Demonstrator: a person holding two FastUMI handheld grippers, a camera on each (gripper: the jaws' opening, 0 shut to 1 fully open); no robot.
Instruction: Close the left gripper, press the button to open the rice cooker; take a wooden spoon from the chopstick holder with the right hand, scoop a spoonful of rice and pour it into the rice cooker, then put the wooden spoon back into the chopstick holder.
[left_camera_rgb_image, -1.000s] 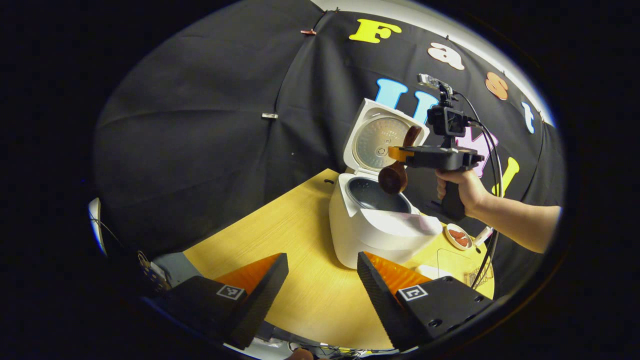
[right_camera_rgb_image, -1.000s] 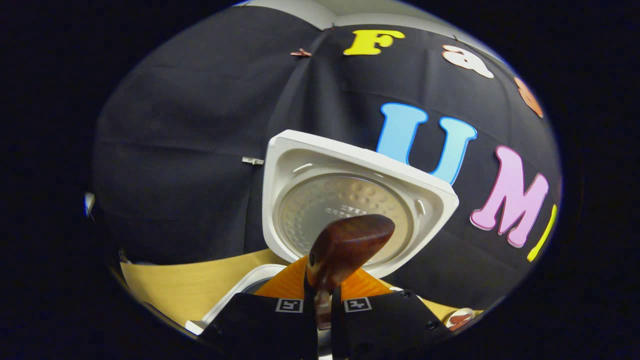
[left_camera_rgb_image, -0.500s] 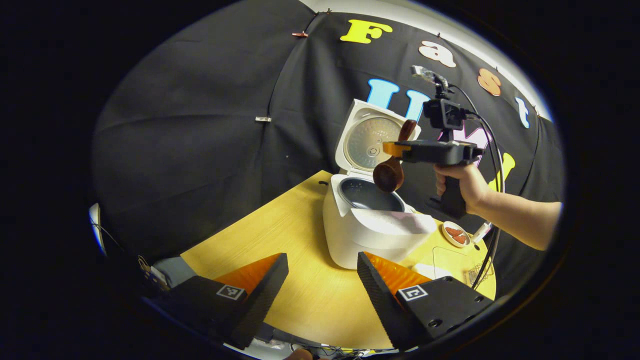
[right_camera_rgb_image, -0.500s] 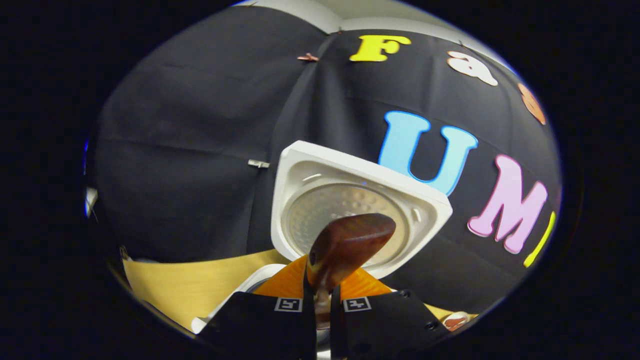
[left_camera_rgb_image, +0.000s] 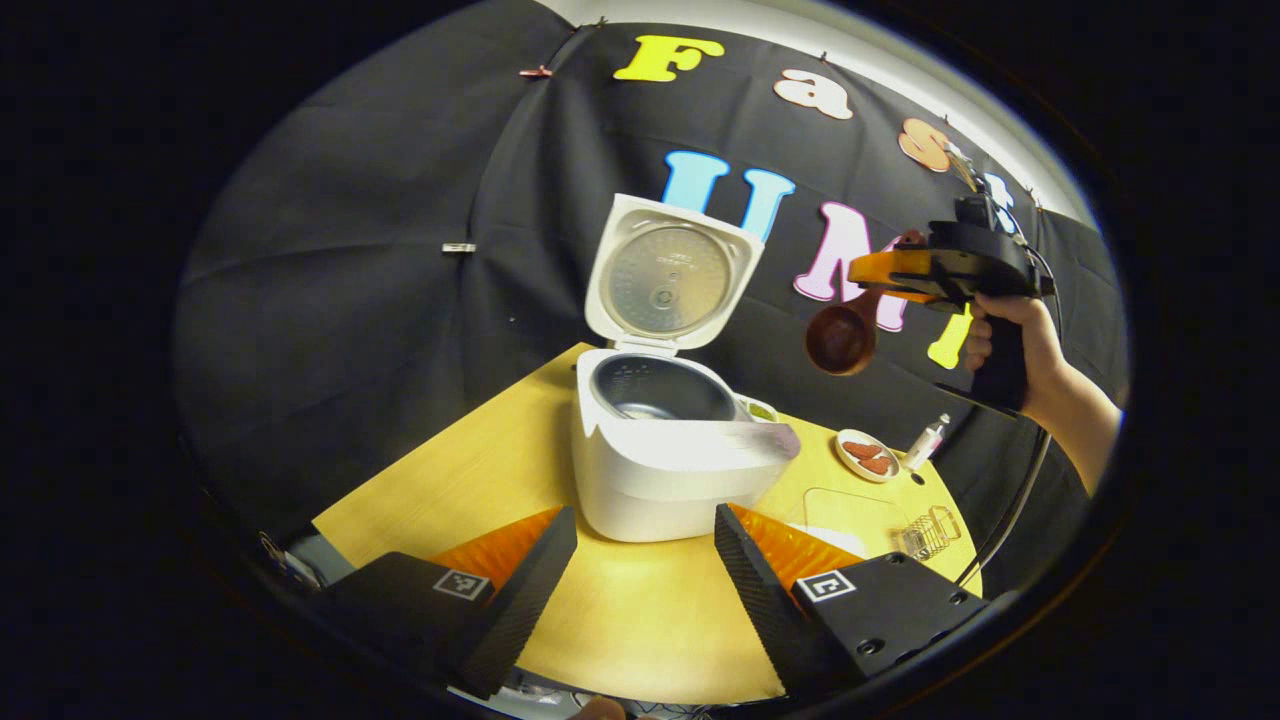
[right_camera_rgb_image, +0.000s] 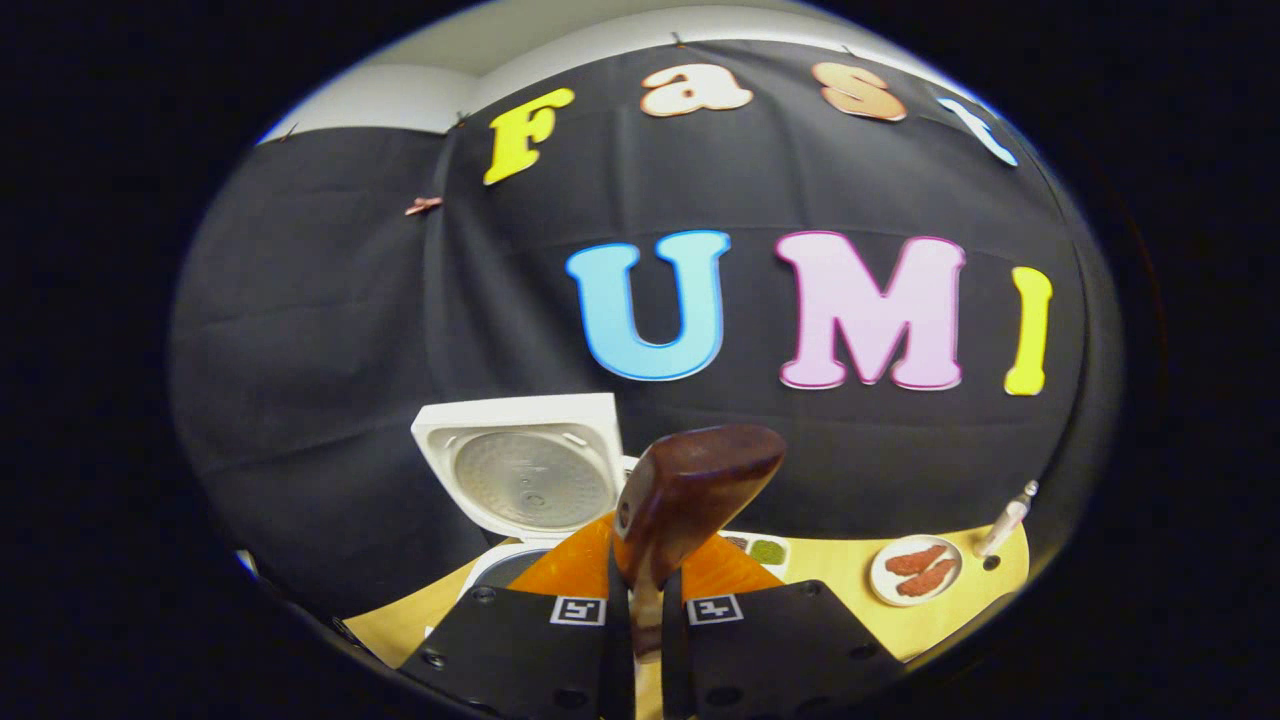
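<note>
**Spoon held in the air to the right of the open cooker**

I see my right gripper (left_camera_rgb_image: 880, 280) level, clamped on the dark brown wooden spoon (left_camera_rgb_image: 840, 338), whose bowl hangs below it, up and right of the white rice cooker (left_camera_rgb_image: 660, 450). The hand (left_camera_rgb_image: 1010, 340) grips the handle from below. The cooker's lid (left_camera_rgb_image: 668, 275) stands upright. My left gripper (left_camera_rgb_image: 640, 570) sits low before the cooker, fingers wide apart, holding nothing.

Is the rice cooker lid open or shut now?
Open. The lid stands upright behind the rice cooker, showing its metal inner plate, and the dark pot is uncovered.
</note>
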